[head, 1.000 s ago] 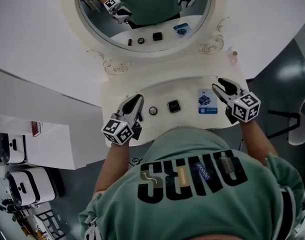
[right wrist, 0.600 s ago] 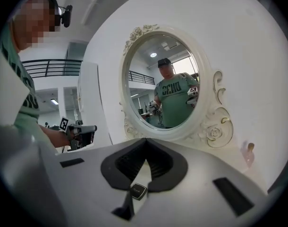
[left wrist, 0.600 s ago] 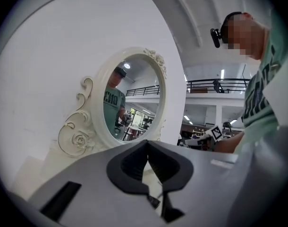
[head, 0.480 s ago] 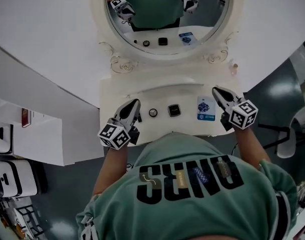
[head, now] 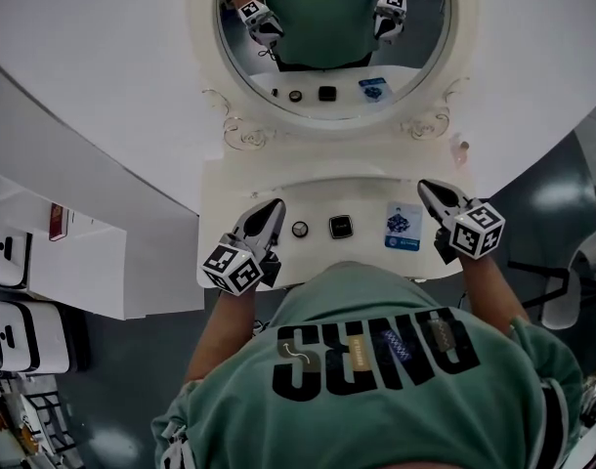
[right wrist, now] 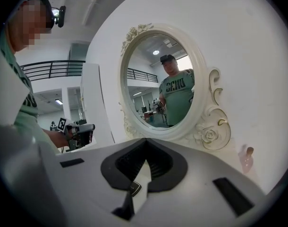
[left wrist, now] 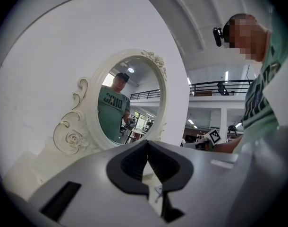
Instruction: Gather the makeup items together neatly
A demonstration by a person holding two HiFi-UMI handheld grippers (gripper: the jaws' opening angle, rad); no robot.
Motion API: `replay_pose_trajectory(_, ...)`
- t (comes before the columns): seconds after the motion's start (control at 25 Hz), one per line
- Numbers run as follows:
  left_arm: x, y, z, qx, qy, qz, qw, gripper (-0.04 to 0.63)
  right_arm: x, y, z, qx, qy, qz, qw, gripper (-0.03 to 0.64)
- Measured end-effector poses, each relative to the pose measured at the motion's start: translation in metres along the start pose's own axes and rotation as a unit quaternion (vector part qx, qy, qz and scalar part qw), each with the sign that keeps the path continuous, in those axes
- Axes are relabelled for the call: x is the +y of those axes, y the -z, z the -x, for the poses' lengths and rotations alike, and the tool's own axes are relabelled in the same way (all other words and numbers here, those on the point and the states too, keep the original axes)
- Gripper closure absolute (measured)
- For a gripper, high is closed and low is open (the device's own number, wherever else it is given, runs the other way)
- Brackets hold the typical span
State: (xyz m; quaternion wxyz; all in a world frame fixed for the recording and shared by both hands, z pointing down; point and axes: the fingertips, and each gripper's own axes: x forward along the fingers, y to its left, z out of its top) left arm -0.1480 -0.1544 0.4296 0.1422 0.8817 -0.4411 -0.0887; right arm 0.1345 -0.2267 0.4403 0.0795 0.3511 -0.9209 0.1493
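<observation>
On the vanity [head: 357, 191], a round compact [head: 299, 229], a square compact [head: 341, 227] and a blue packet [head: 404, 225] lie in a row, apart. The left gripper [head: 275, 208] is at the round compact's 10 o'clock and the right gripper [head: 427, 188] at the packet's 2 o'clock. Both have their jaws closed together on nothing.

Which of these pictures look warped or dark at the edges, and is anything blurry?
Head view: sharp, evenly lit, straight lines bowed near the mirror. Left gripper view: fisheye circle with black corners, the left gripper close up and soft. Right gripper view: same dark rim, right gripper soft too.
</observation>
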Motion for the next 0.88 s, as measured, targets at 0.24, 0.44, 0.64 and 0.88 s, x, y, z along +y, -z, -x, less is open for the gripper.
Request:
replay_pose_trajectory(0.24,0.006,-0.001,0.003,-0.002,-0.003,0.0,1.0,0.584,0.002,0.0,-0.003,0.009,0.0,0.007,1.0,0.623)
replay_pose_trajectory(0.44,0.011,-0.003,0.004,-0.005,-0.005,0.004,1.0,0.584,0.006,0.0,-0.01,0.014,-0.004,0.011,1.0,0.623)
replay_pose_trajectory(0.64,0.013,0.0,0.004,-0.003,-0.004,0.007,1.0,0.584,0.008,0.002,-0.013,0.016,-0.008,0.012,1.0,0.624)
replay_pose_trajectory(0.88,0.015,-0.001,0.003,-0.005,-0.004,0.009,0.9999,0.584,0.008,0.001,-0.016,0.018,-0.011,0.015,1.0,0.624)
